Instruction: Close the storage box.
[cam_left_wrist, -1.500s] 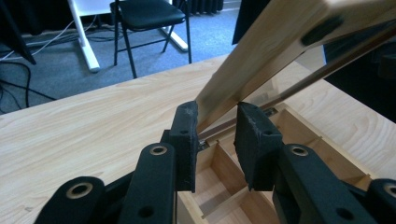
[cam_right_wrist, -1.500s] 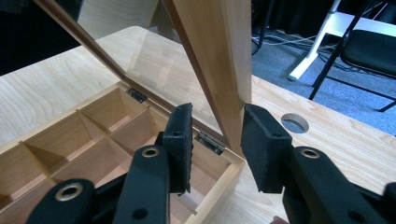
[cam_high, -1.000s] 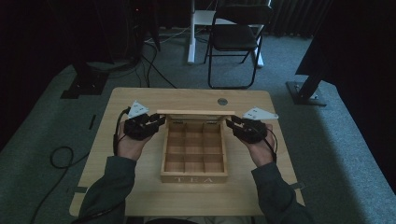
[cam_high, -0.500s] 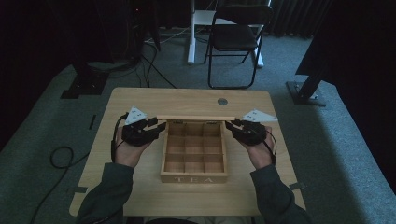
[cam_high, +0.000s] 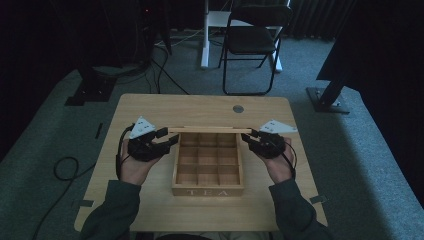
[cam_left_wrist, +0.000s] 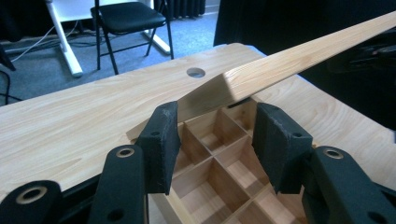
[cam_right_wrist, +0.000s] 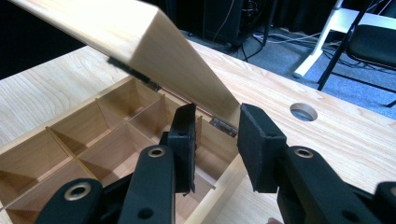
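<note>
Tea box (cam_high: 207, 165): 1, wooden, "TEA" on front wall, sits mid-surface, nearer the front edge than the far edge. Open top.
Compartments: 9, a 3 x 3 grid, all look empty.
Lid (cam_high: 210, 130): 1, hinged at box's rear wall, raised and standing up along the far side of the box. In left claw view it slants up to the right; in right claw view its end face shows w/ 1 small metal hinge (cam_right_wrist: 223, 125) below it.
Left claw (cam_high: 167, 139): 1, at box's rear left corner, by lid's left end. Jaws have just been opening; wide apart now, pads not pressing anything. Lid end sits beyond the gap, box corner under it.
Right claw (cam_high: 248, 136): 1, at box's rear right corner. Jaws narrowed on lid's right end; can't tell from the right claw view if pads actually press it.
Hands: 2, forearms in from the front edge, one each side of box.
Surface (cam_high: 150, 107): 1 light wood top, 1 round hole (cam_high: 238, 108) near far edge, right of centre.
Chair (cam_high: 252, 37): 1, black, on floor past far edge.
</note>
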